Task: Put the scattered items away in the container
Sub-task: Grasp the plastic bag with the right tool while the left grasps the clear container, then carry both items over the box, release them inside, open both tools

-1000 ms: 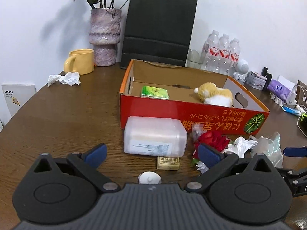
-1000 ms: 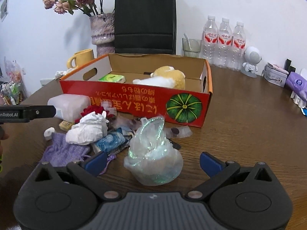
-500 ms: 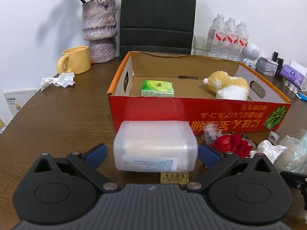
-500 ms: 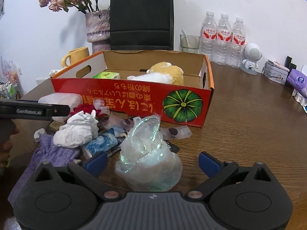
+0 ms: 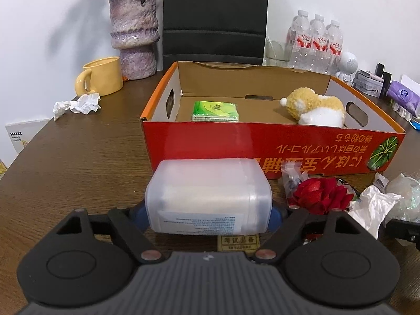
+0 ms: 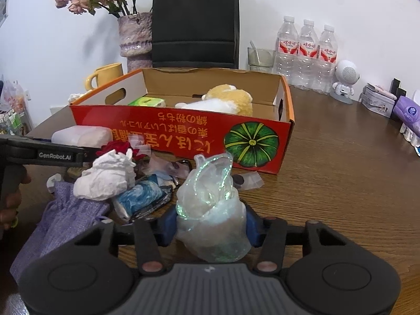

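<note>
The red cardboard box (image 5: 262,141) stands on the wooden table and holds a green tissue pack (image 5: 215,110) and a plush toy (image 5: 315,107). My left gripper (image 5: 208,218) is shut on the translucent plastic container (image 5: 207,197), just in front of the box. My right gripper (image 6: 210,223) is shut on the iridescent plastic bag (image 6: 212,210), in front of the box (image 6: 183,134). A red fabric flower (image 5: 320,194), crumpled white tissue (image 6: 107,176), a blue packet (image 6: 141,197) and a purple pouch (image 6: 60,223) lie between the grippers.
A yellow mug (image 5: 102,76), a purple vase (image 5: 135,34), a black paper bag (image 5: 215,18) and three water bottles (image 5: 317,42) stand behind the box. A crumpled tissue (image 5: 78,103) lies at left. A small tan box (image 5: 239,241) lies under the container.
Both grippers moved forward and closed: the left on the plastic container, the right on the iridescent bag.
</note>
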